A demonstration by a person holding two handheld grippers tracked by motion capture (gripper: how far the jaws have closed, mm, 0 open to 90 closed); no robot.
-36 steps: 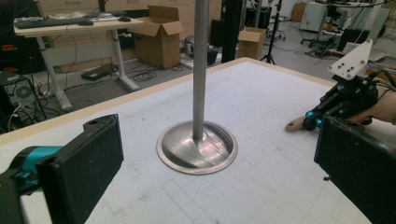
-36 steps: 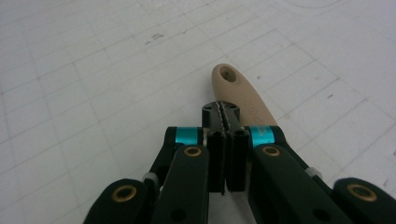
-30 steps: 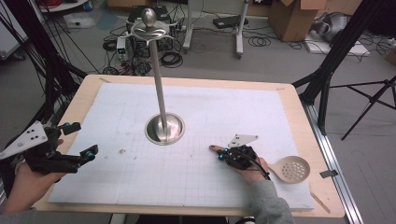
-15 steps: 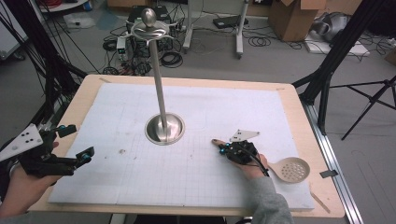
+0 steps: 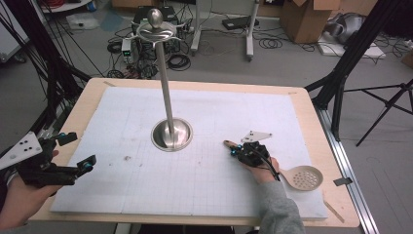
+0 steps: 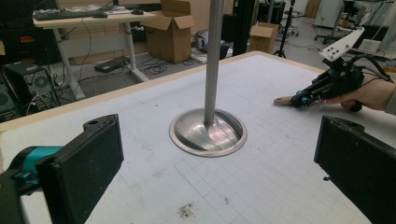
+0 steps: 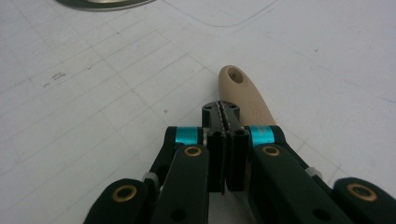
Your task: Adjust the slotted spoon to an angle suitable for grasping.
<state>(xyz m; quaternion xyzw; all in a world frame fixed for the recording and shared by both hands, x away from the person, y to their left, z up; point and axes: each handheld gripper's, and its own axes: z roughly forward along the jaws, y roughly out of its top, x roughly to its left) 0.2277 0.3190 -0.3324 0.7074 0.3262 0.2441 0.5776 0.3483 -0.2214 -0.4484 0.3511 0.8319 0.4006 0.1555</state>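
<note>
A beige slotted spoon [image 5: 303, 178] lies flat on the white mat at the right, its handle [image 7: 243, 91] pointing towards the metal stand [image 5: 171, 135]. My right gripper [image 5: 234, 152] rests low over the handle end. Its jaws are shut pad to pad, and the handle shows just beyond and under their tips [image 7: 221, 112], not between them. My left gripper [image 5: 78, 151] hovers at the mat's left edge, open wide with nothing between its fingers, and faces the stand's base [image 6: 208, 133]. The right gripper [image 6: 299, 99] and the spoon's handle tip [image 6: 281, 100] show far off in the left gripper view.
The stand's tall pole carries a ring of hooks and a ball on top [image 5: 156, 24]. A gridded white mat [image 5: 243, 112] covers the wooden table. Cables, boxes and tripod legs lie on the floor beyond the far edge.
</note>
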